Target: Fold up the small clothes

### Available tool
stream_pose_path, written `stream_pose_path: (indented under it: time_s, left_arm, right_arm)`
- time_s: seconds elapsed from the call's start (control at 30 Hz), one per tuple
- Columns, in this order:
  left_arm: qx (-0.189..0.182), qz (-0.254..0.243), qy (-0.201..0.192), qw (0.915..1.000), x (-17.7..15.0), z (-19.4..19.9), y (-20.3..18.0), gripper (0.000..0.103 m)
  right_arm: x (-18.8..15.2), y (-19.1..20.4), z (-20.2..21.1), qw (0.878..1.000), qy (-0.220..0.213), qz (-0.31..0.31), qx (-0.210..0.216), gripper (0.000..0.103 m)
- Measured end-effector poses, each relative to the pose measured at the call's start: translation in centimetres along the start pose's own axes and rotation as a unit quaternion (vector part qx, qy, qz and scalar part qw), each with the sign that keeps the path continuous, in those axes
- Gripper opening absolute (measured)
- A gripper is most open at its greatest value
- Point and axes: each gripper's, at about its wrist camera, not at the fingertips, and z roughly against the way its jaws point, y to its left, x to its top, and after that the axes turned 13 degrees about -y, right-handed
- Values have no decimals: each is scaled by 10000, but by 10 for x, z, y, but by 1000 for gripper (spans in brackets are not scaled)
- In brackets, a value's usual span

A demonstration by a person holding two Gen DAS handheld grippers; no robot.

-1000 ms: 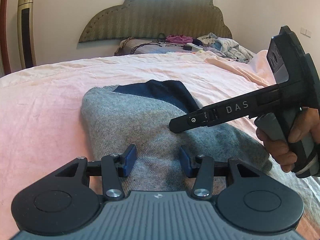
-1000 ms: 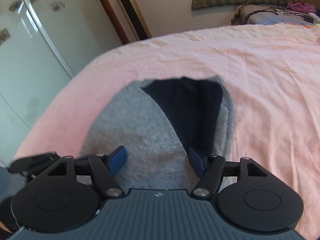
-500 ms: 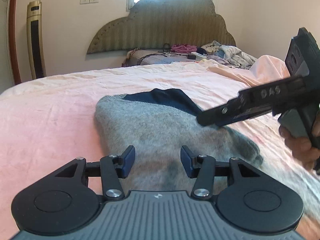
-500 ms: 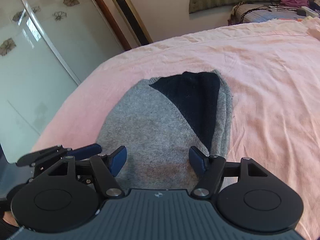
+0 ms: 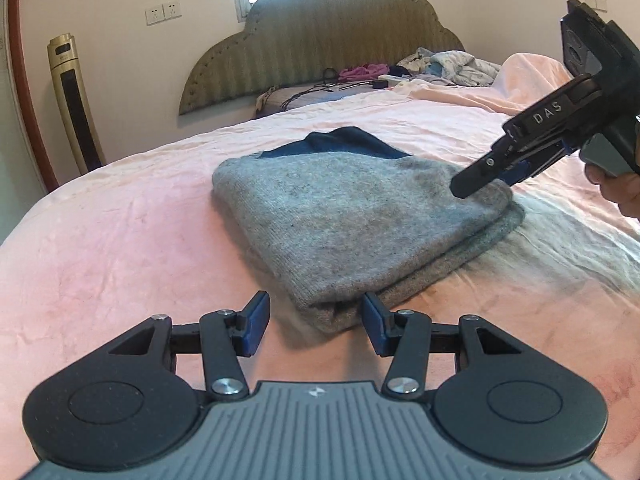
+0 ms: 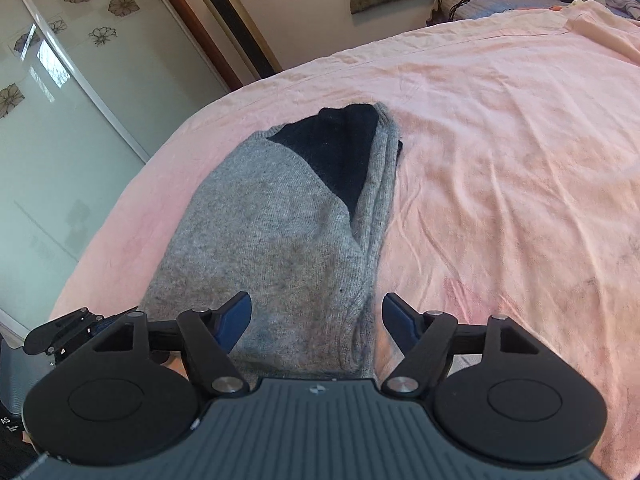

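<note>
folded grey knitted garment (image 5: 352, 224) with a dark navy panel, fuzzy and layered at its edges, lying on the wrinkled pink bed sheet (image 5: 120, 240). left gripper (image 5: 316, 322) at the garment's near corner, jaws apart, gripping nothing. right gripper (image 6: 316, 320) above the garment's near end, jaws apart, empty.

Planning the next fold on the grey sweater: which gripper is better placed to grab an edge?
Left, probably. The left gripper is open with the folded grey sweater's near corner just ahead of its fingertips. The right gripper, also open, hovers over the sweater's flat top.
</note>
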Motion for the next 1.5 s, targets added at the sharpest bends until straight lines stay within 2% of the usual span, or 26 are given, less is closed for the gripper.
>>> stream_pose_path:
  time_s: [0.07, 0.1, 0.13, 0.17, 0.2, 0.23, 0.33, 0.43, 0.47, 0.5, 0.57, 0.6, 0.63, 0.7, 0.73, 0.87, 1.0, 1.03, 1.07, 1.13, 1.17, 1.2, 1.33, 1.4, 1.47, 1.5]
  left_arm:
    - [167, 149, 7, 9997, 1, -3, 5, 50]
    - [206, 222, -20, 9995, 2, -4, 8, 50]
    - [252, 229, -41, 9994, 3, -6, 9, 46]
    - [289, 213, -52, 9993, 3, -7, 9, 31]
    - [272, 234, -75, 9993, 4, -8, 10, 21]
    - [237, 333, -79, 9991, 4, -7, 11, 10]
    - [426, 339, -185, 9983, 4, 4, 12, 7]
    - [438, 641, 204, 9968, -9, -3, 23, 6]
    - [440, 699, 217, 9963, -11, -3, 24, 6]
    - [404, 622, 217, 9970, -8, -1, 21, 6]
    - [292, 489, 209, 9982, -2, 7, 15, 7]
    - [115, 423, 174, 9989, 0, 15, 13, 7]
    - [-70, 370, 142, 9992, 2, 22, 11, 7]
    - [-407, 325, -18, 9986, 8, 36, 8, 8]
    - [-547, 344, -93, 9979, 11, 39, 6, 8]
    - [-480, 365, -359, 9975, 29, 19, -5, 13]
    - [-281, 614, 3, 9977, 24, -29, -5, 14]
    - [-222, 656, 197, 9974, 18, -41, -3, 14]
    - [-212, 697, 152, 9972, 12, -44, -2, 14]
    - [-247, 710, 37, 9972, 8, -42, -3, 14]
    - [-259, 771, 40, 9967, 8, -42, -1, 14]
    - [-282, 860, 40, 9959, 8, -43, 1, 14]
    - [-328, 1032, -8, 9941, 6, -41, 6, 14]
    - [-340, 1091, -29, 9934, 5, -41, 7, 15]
    - [-381, 1132, -44, 9928, 5, -41, 8, 17]
    - [-400, 1150, -53, 9925, 5, -41, 8, 17]
  right_arm:
    - [-4, 2, -1, 9999, 90, 105, 17, 58]
    - [-6, 3, -2, 9997, 134, 220, -58, 48]
    - [-7, 3, -5, 9992, 175, 312, -151, 42]
    - [-7, 2, -6, 9991, 191, 326, -177, 41]
    - [-8, 1, -7, 9992, 189, 322, -158, 35]
    - [-7, 1, -6, 9992, 190, 338, -135, 24]
    - [-4, 3, 4, 9992, 166, 359, 66, 18]
    - [-11, 8, 8, 9974, 380, 606, 68, 16]
    - [-16, 7, 4, 9966, 472, 670, 8, 16]
    - [-20, 5, 4, 9969, 385, 689, 71, 16]
    - [-16, 4, 6, 9977, 366, 558, 93, 19]
    - [-14, 4, 8, 9981, 368, 490, 103, 30]
    - [-10, 4, 11, 9982, 353, 454, 160, 49]
    - [2, 5, 23, 9986, -13, 447, 299, 71]
    - [11, 4, 29, 9983, -246, 384, 350, 73]
    - [53, -9, 12, 9959, -714, -250, 490, 73]
    - [78, -4, -44, 9952, -564, -582, 548, 73]
    - [79, 4, -58, 9963, -504, -467, 521, 73]
    - [79, 9, -69, 9976, -453, -269, 441, 73]
    - [73, 12, -100, 9998, -111, 174, -52, 78]
    - [68, 5, -114, 9994, 56, 216, -258, 77]
    - [65, 0, -116, 9990, -200, 369, -117, 77]
    - [75, 11, -120, 9982, 93, 464, -361, 77]
    - [79, 20, -115, 9977, 50, 448, -500, 77]
    - [80, 27, -109, 9987, -88, 423, -260, 78]
    - [78, 26, -114, 9990, -13, 384, -236, 81]
